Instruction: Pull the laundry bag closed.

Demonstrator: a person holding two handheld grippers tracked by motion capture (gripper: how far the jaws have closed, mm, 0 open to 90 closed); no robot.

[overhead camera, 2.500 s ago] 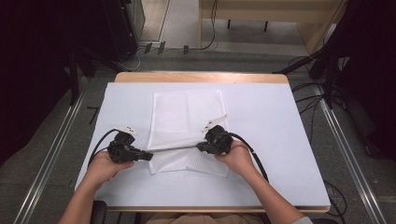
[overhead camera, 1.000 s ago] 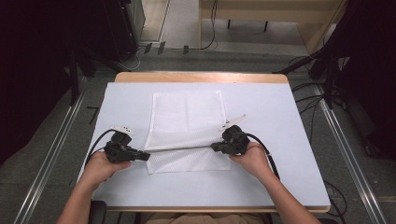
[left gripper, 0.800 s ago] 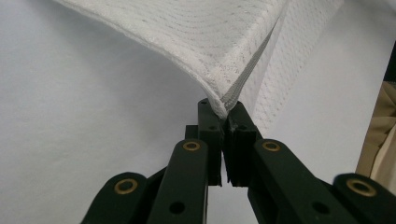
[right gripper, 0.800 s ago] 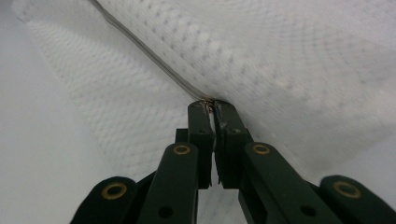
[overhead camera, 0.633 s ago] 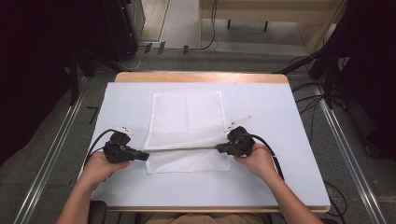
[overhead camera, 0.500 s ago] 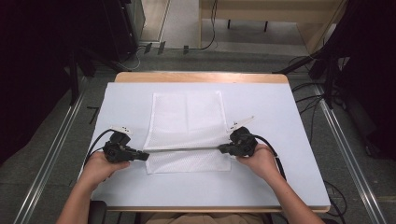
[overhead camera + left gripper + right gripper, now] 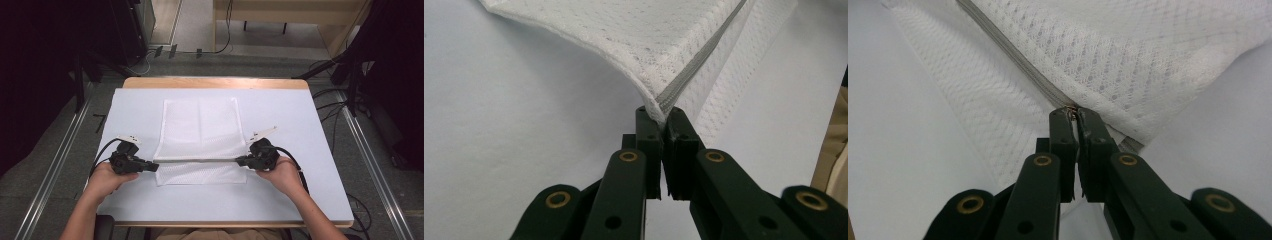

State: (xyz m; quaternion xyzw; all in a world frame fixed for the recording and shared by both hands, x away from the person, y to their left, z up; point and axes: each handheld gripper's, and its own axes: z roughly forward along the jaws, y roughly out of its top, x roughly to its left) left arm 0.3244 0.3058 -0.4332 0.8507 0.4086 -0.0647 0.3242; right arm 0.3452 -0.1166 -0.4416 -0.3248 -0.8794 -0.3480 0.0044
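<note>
Left tool [image 7: 150, 166] pinches one zipper end of the white mesh bag [image 7: 199, 125]; right tool [image 7: 241, 161] pinches the other. Zipper [image 7: 197, 160] taut between them, bag resting on table [image 7: 300, 120] beyond.

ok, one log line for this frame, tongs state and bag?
left tongs: shut on mesh bag zipper end | right tongs: shut on other end | zipper: taut between them | bag: on table

Overhead looks down; tool cameras share mesh bag [image 7: 200, 135].
</note>
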